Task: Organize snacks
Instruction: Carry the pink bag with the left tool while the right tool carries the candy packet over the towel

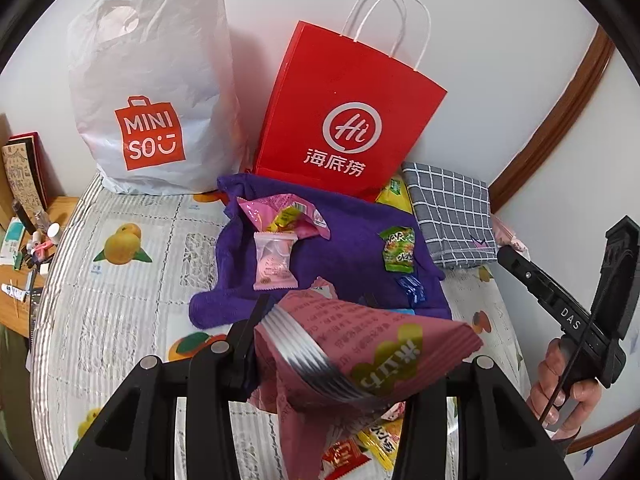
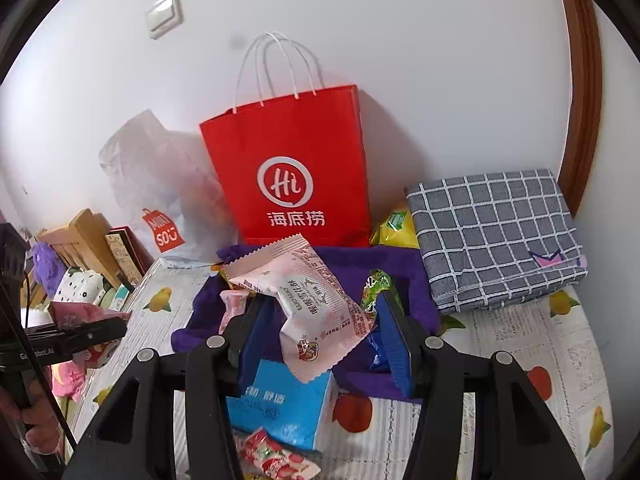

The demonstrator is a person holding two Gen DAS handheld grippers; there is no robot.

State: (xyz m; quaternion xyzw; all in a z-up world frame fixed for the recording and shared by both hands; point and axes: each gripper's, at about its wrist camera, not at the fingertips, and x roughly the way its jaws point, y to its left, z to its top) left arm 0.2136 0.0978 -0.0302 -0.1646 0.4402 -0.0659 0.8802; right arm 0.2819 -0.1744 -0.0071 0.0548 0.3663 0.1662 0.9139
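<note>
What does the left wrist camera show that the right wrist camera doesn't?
Only the left wrist view: the left tongs shut on a dark pink snack packet, and the whole white MINISO bag. Only the right wrist view: the right tongs shut on a pale pink snack packet, a blue carton and a wall switch. Both show the red paper bag, purple cloth and grey checked cloth.
</note>
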